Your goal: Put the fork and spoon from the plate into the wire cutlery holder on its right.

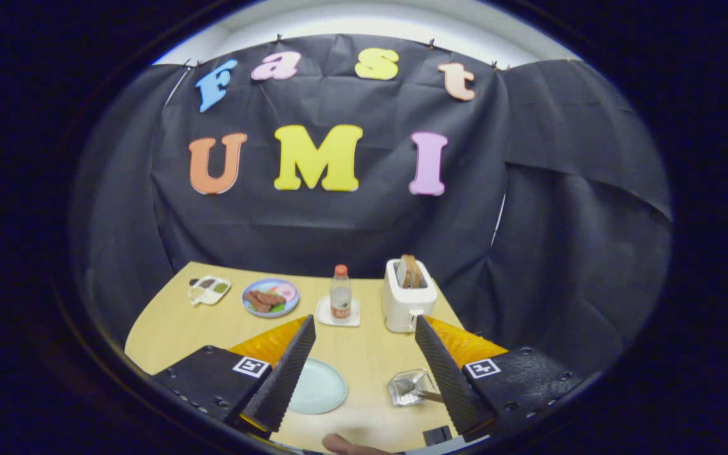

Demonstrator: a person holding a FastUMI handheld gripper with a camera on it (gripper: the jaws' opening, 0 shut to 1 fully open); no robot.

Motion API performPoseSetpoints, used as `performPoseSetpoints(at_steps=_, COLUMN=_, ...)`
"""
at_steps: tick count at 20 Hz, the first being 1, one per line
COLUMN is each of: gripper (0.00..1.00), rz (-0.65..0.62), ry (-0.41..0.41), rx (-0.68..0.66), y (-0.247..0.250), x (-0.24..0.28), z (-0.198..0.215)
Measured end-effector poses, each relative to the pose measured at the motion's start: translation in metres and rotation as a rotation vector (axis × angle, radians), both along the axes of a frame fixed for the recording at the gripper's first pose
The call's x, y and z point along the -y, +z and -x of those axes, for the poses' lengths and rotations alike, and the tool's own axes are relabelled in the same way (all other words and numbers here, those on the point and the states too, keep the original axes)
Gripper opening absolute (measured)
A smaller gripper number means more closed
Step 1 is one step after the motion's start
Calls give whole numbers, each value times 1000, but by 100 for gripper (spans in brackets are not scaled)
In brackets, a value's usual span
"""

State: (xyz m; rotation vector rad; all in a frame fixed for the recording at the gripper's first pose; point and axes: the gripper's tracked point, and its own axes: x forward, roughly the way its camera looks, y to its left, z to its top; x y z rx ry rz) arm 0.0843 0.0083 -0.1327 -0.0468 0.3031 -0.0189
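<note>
Here, the gripper [364,373] is hovering with fingers spread wide and empty. Between them, the bare pale-green round plate [317,386] is lying left of the square wire cutlery holder [412,387], which is already holding utensils.

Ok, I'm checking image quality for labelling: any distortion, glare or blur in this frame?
Gripper view: strong fisheye bending curves the table edge; lighting is even, no harsh glare; the toaster and bottle look soft; the open hand-held gripper fingers are sharp.
</note>
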Motion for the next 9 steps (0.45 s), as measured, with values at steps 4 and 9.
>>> performPoseSetpoints(at_steps=4, gripper=96, rz=-64, ry=18, rx=152, y=31, x=-8, z=23)
performPoseSetpoints(at_steps=9, gripper=95, rz=-28, ry=41, rx=243, y=47, x=-11, z=43)
